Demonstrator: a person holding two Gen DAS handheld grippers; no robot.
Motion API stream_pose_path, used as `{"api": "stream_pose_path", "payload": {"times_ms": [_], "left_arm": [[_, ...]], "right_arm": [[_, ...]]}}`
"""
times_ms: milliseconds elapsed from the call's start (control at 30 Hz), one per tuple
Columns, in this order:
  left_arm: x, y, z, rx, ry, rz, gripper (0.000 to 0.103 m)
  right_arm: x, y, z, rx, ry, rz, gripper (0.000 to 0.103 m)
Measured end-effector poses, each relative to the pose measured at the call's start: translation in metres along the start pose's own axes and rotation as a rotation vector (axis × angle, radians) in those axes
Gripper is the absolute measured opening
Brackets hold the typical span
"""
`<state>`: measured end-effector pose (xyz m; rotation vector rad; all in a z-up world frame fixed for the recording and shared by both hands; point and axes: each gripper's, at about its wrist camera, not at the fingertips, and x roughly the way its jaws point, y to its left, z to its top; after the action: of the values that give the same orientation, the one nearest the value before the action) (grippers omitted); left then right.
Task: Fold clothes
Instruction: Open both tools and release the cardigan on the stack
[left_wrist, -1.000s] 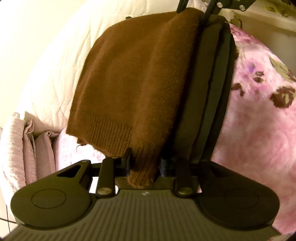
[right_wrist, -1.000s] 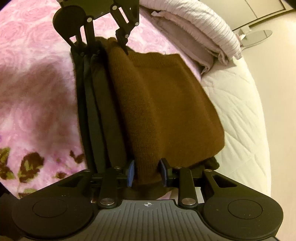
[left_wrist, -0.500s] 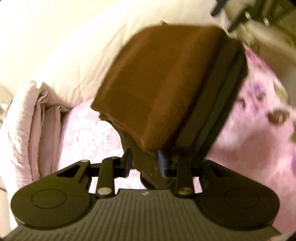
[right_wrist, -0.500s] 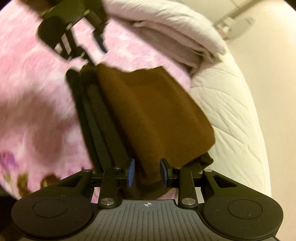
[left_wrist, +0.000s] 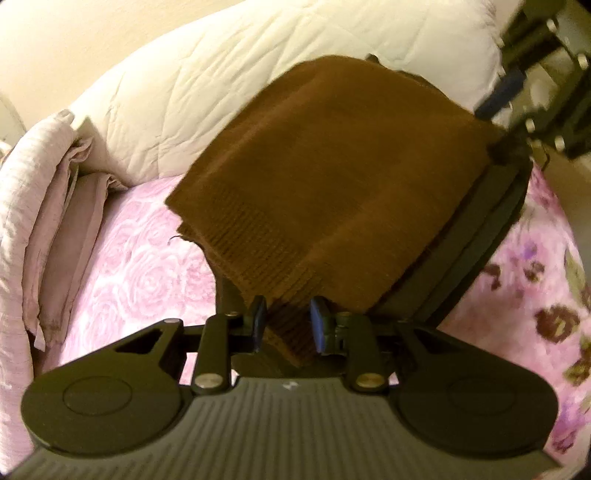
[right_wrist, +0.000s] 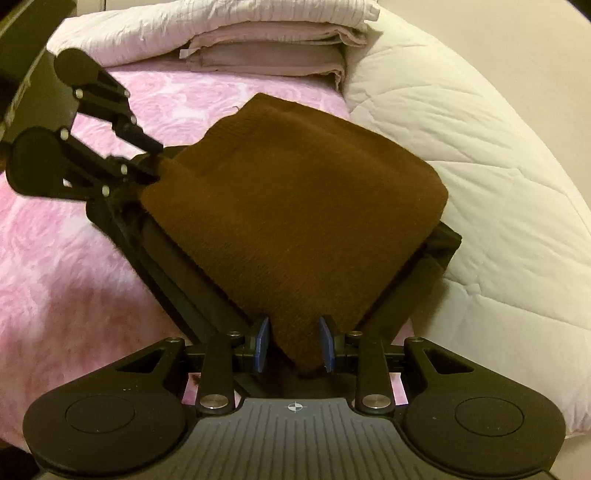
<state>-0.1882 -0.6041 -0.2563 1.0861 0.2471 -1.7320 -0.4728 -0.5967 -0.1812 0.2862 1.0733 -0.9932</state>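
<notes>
Your left tongs (left_wrist: 287, 325) are closing on one corner of the folded brown sweater (left_wrist: 332, 177); your right tongs (right_wrist: 294, 345) stay clamped on another. It hangs, already folded, above the pink bedspread (right_wrist: 55, 258), only needing setting down.

A bed (right_wrist: 66, 266) spread with a pink rose-patterned blanket (left_wrist: 147, 273) carries a white quilted comforter (right_wrist: 487, 177) along one side and a stack of folded pale bedding (right_wrist: 266, 48) at its far end, all under warm yellowish light against a plain cream wall (left_wrist: 74, 44).
</notes>
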Motion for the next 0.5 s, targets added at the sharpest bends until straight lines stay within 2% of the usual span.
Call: {"api": "stream_pose_path", "payload": {"times_ms": [233,400,500], "left_arm": [[-0.013,-0.001,0.002,-0.073,0.052,0.004,0.022],[-0.026,0.005,0.003,-0.227,0.103,0.008,0.03],[-0.038,0.002,0.0,-0.315,0.141,0.021,0.032]], "right_arm": [[-0.008,-0.017,0.002,0.097,0.006,0.052,0.028],[-0.024,-0.033,-0.003,0.27,0.0,0.078,0.029],[-0.031,-0.04,-0.008,0.377,0.0,0.083,0.028]]}}
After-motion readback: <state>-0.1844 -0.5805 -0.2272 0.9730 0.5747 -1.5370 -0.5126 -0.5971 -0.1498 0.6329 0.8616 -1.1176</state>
